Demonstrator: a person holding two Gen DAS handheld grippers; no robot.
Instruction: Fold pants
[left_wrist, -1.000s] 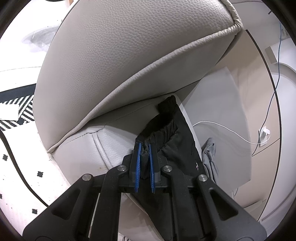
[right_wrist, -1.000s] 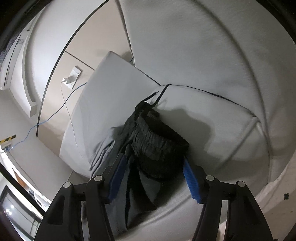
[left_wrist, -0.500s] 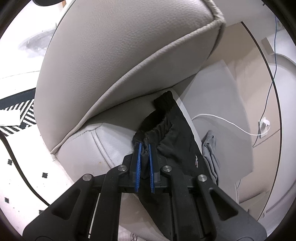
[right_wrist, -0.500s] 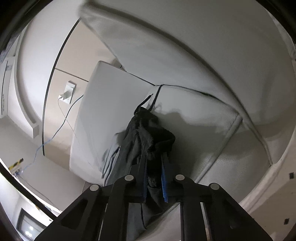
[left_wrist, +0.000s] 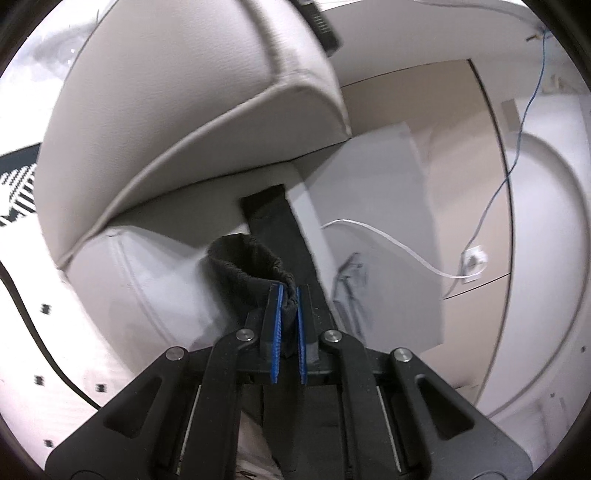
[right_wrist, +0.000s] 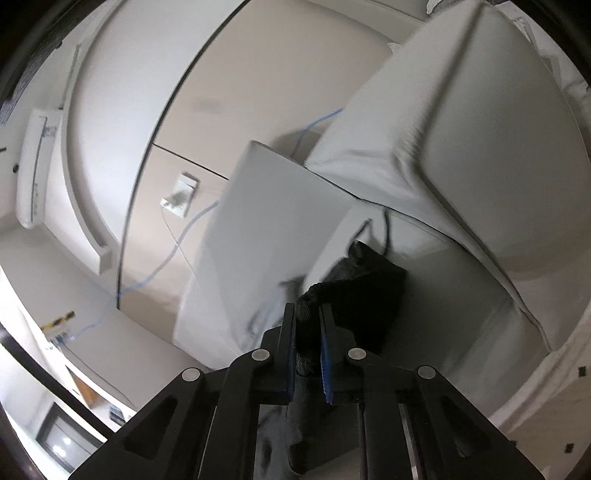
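One pair of black pants (left_wrist: 255, 266) hangs at lower centre of both views, above one pale sofa (left_wrist: 177, 122). Two grippers grasp its gathered waistband: the left gripper (left_wrist: 289, 295) and the right gripper (right_wrist: 307, 312), each clamped on cloth.

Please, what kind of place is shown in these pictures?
Probably a living room at home: a pale leather sofa with thick cushions, a patterned rug on the floor, and a wall socket with cables.
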